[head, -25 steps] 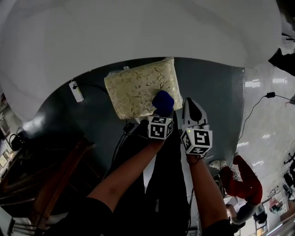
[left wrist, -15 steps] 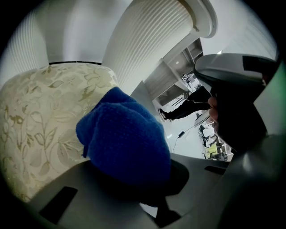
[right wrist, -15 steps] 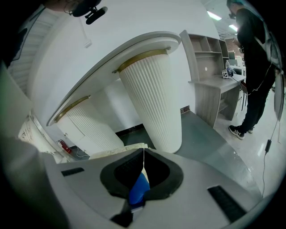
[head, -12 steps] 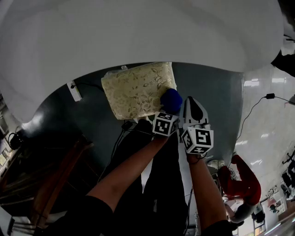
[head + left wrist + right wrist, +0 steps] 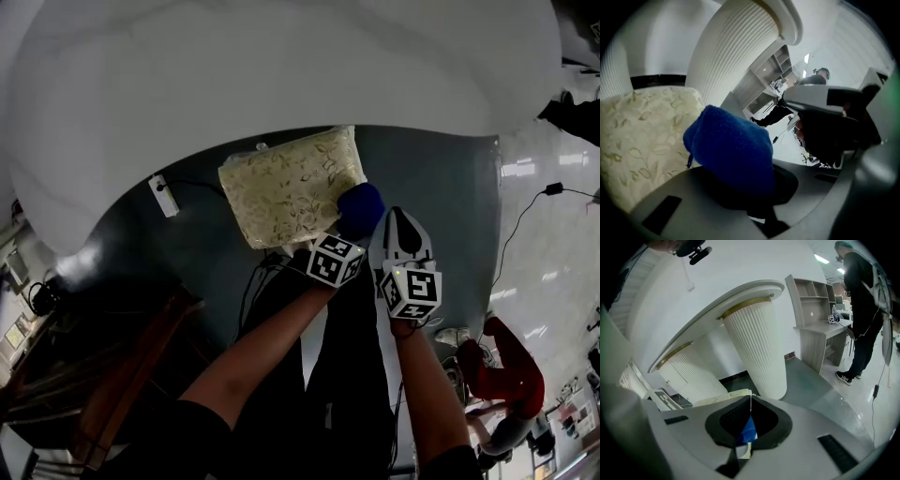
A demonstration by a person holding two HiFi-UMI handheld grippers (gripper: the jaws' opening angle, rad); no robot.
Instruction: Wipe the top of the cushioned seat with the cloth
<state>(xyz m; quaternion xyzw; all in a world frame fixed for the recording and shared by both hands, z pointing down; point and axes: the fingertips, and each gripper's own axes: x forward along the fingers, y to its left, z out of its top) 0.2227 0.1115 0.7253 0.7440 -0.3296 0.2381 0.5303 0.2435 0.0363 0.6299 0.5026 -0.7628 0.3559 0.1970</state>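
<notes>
Blue cloth point(image 5: 360, 208), clenched in our left gripper point(image 5: 348, 234), has slid rightward to the edge of the cushioned seat point(image 5: 286, 187) at frame centre, ending a stroke; our right gripper point(image 5: 400, 225) idles closed, empty.

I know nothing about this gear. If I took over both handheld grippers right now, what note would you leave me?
Left gripper: shut on the blue cloth.
Right gripper: shut, empty, held beside the left one, off the cushion.
The cushion lies on the dark floor by the white curved base. The cloth is at the cushion's right edge, partly past it.
Done: the cloth is gripped and at the cushion. How much of the top is wiped does not show.
Left: probably sweep the cloth back across the whole top, keeping the right gripper clear.
</notes>
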